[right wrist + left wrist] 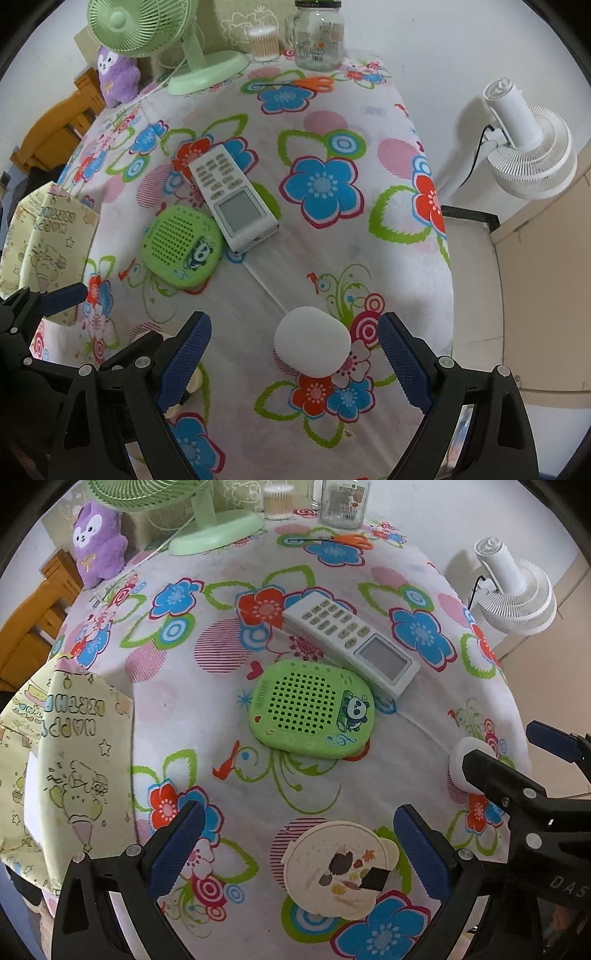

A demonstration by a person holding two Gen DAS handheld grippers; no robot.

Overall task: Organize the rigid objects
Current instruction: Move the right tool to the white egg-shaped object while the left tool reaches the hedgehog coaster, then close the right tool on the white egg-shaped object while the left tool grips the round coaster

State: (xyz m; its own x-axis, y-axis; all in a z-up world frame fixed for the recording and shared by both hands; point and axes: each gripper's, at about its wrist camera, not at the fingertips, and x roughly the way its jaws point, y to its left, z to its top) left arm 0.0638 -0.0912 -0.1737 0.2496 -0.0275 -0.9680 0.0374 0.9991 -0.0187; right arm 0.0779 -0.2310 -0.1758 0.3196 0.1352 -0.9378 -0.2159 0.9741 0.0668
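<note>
My left gripper (299, 840) is open, its fingers on either side of a round cream box (338, 867) with a leaf picture on its lid, lying on the flowered tablecloth. My right gripper (295, 354) is open, with a white rounded object (312, 341) between its fingers on the cloth; that object also shows in the left wrist view (460, 760). A green panda speaker (314, 709) (183, 247) lies mid-table beside a white remote control (351, 640) (232, 199). The cream box is mostly hidden behind my right gripper's left finger in the right wrist view.
A yellow gift bag (70, 746) (48, 236) stands at the left edge. At the back are a green fan (184, 48), a purple plush (98, 542), a cotton swab tub (263, 43), a glass jar (319, 35) and orange scissors (340, 539). A white fan (524, 147) stands off the table's right edge.
</note>
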